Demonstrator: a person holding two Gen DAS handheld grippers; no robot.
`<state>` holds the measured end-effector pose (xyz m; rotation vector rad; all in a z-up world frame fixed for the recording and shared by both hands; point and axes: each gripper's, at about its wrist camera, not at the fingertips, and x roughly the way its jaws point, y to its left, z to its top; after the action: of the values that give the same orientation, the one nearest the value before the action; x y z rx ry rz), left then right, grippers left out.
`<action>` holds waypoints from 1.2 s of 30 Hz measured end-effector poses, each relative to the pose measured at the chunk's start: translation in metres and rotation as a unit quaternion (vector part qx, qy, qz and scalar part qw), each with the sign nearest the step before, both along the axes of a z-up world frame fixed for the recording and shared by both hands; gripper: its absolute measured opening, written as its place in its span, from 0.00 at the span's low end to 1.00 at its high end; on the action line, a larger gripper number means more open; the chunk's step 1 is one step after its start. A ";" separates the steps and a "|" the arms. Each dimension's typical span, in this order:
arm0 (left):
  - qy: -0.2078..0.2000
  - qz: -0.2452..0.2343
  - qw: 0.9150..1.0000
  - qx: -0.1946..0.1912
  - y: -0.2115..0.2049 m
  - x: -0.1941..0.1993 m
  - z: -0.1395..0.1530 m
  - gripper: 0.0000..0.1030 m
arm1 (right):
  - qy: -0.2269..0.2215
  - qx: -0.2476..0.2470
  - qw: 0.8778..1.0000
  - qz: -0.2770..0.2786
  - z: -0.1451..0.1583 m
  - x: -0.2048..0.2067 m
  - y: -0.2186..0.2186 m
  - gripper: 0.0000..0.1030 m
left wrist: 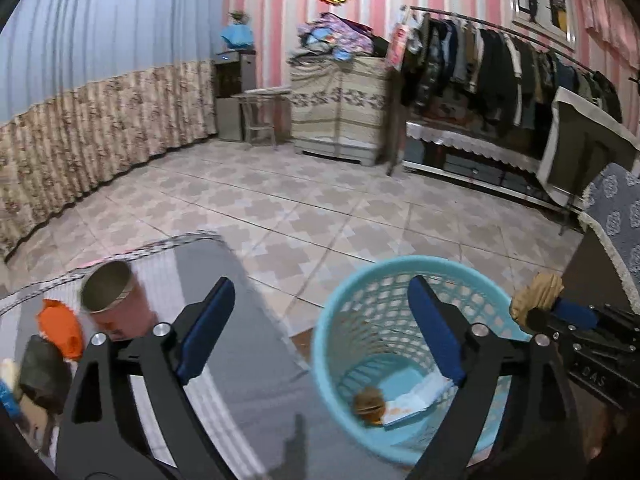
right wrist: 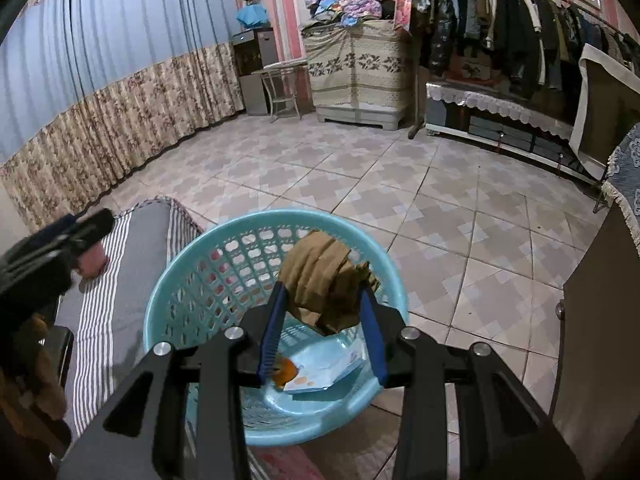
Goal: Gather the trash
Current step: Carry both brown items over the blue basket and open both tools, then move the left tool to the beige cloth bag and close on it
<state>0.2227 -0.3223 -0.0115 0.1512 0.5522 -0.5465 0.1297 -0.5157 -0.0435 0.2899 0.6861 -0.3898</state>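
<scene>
A light blue plastic basket (left wrist: 332, 320) stands on the tiled floor beside a low table. On its bottom lie a brown round scrap (left wrist: 368, 402) and a white paper packet (left wrist: 416, 396). My left gripper (left wrist: 320, 284) is open wide above the basket's left rim, with nothing between its fingers. My right gripper (right wrist: 323, 288) is shut on a crumpled brown paper wad (right wrist: 324, 276) and holds it over the basket (right wrist: 180, 280). The left wrist view shows that wad (left wrist: 536, 292) at the basket's right rim. On the table stand a pink cup (left wrist: 116, 300) and an orange scrap (left wrist: 60, 328).
The table's grey striped cloth (left wrist: 240, 360) runs along the basket's left side, with a dark item (left wrist: 44, 376) at its near left. A dark cabinet (right wrist: 600, 320) with a lace cover stands to the right. Tiled floor (right wrist: 360, 168) stretches towards curtains, a covered chest and a clothes rack (right wrist: 500, 20).
</scene>
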 end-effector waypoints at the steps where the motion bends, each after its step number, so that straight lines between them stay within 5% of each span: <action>1: -0.005 0.006 1.000 0.002 0.006 -0.001 0.001 0.86 | 0.001 0.000 1.000 0.003 -0.001 0.002 0.003 0.36; 7: -0.021 0.034 0.999 0.005 0.040 -0.009 0.004 0.91 | -0.005 -0.011 0.999 0.032 -0.010 0.021 0.026 0.44; 9: -0.020 0.041 0.999 0.003 0.049 -0.009 0.006 0.92 | -0.019 -0.022 0.999 0.030 -0.009 0.023 0.029 0.75; 14: -0.022 0.065 0.998 -0.006 0.077 -0.010 0.013 0.95 | -0.045 -0.053 0.998 0.010 0.003 0.015 0.035 0.92; 26: -0.026 0.147 0.989 0.001 0.198 -0.027 0.013 0.95 | -0.048 -0.076 0.994 0.068 0.013 0.022 0.109 0.95; 36: 0.023 0.253 0.967 0.036 0.351 -0.030 -0.024 0.95 | -0.017 -0.097 0.986 0.138 0.001 0.028 0.202 0.96</action>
<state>0.1924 0.0288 -0.0356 0.0606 0.6298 -0.0323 0.1574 -0.3138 -0.0425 0.0160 0.6391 -0.1839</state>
